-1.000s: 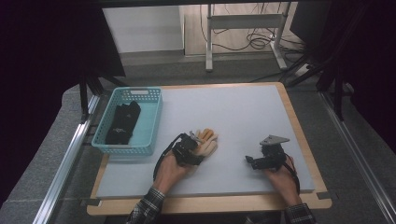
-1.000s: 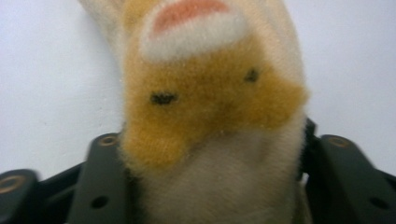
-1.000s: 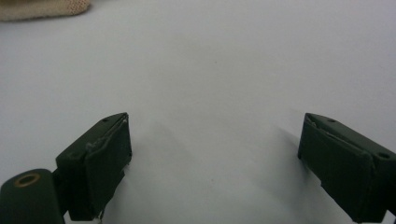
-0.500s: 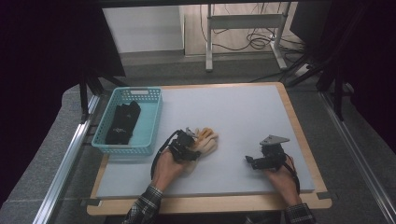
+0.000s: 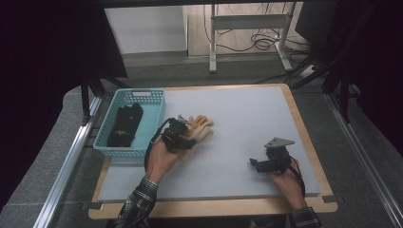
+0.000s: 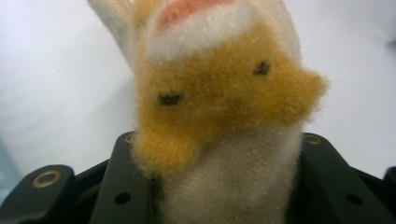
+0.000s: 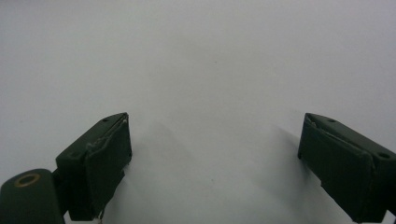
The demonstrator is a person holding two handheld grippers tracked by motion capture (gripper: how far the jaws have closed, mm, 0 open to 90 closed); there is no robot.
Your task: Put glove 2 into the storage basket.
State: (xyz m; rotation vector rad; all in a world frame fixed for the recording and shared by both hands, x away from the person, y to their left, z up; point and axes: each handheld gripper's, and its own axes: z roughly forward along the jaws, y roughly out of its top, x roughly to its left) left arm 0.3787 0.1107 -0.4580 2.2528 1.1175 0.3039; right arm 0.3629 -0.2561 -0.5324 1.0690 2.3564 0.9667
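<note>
In the high view we see the white table (image 5: 247, 137) evenly and softly lit from above, while the room around it falls into near-black at the left and right edges, and the whole picture is a little grainy and soft. In the left gripper view the fuzzy glove (image 6: 224, 107) sits so close that we find it blurred, with the background washed to a pale haze. In the right gripper view the table reads flat grey, with faint soft shadows spreading from the dark jaws.
</note>
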